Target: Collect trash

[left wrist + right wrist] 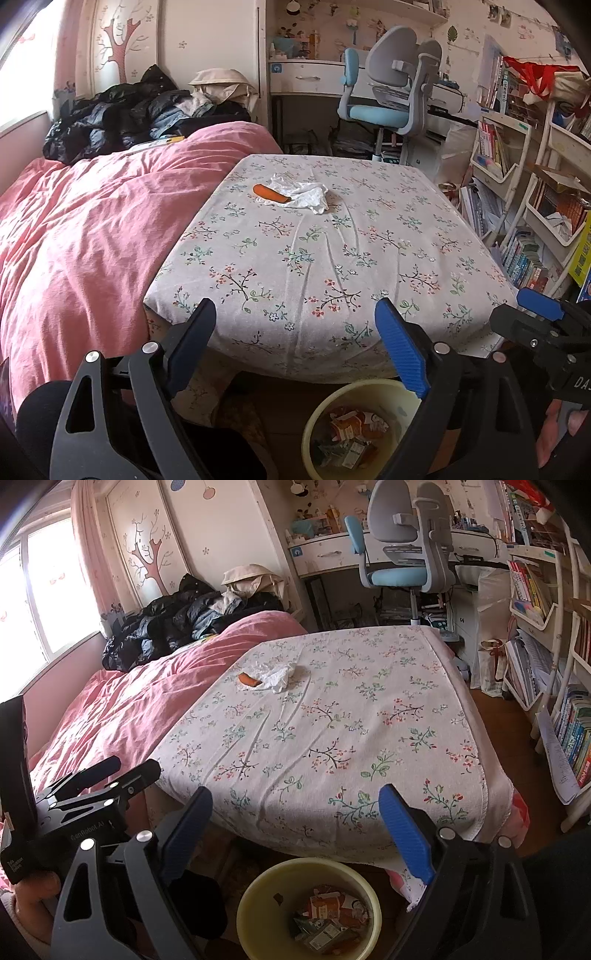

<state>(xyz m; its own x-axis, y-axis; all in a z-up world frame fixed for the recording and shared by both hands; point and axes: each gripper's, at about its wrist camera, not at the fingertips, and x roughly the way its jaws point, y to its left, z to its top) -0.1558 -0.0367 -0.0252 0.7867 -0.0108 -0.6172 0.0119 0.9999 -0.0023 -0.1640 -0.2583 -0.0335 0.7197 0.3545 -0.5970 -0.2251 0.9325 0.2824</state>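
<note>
Both the left tongs (295, 332) and right tongs (295, 819) hang released and empty over the near edge of the floral tabletop (332, 258). At its far side lie a crumpled tissue (303, 192) and an orange peel (271, 194), touching. The yellow bin (258, 904) below already holds wrappers; next comes a forward reach to pinch the tissue.

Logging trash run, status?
Both tongs, left and right, open, empty. Tissue and orange scrap on table far side. Bin below, nothing blocking.

floral table (332, 258) | on it: crumpled tissue (303, 192), orange peel (271, 194)
</note>
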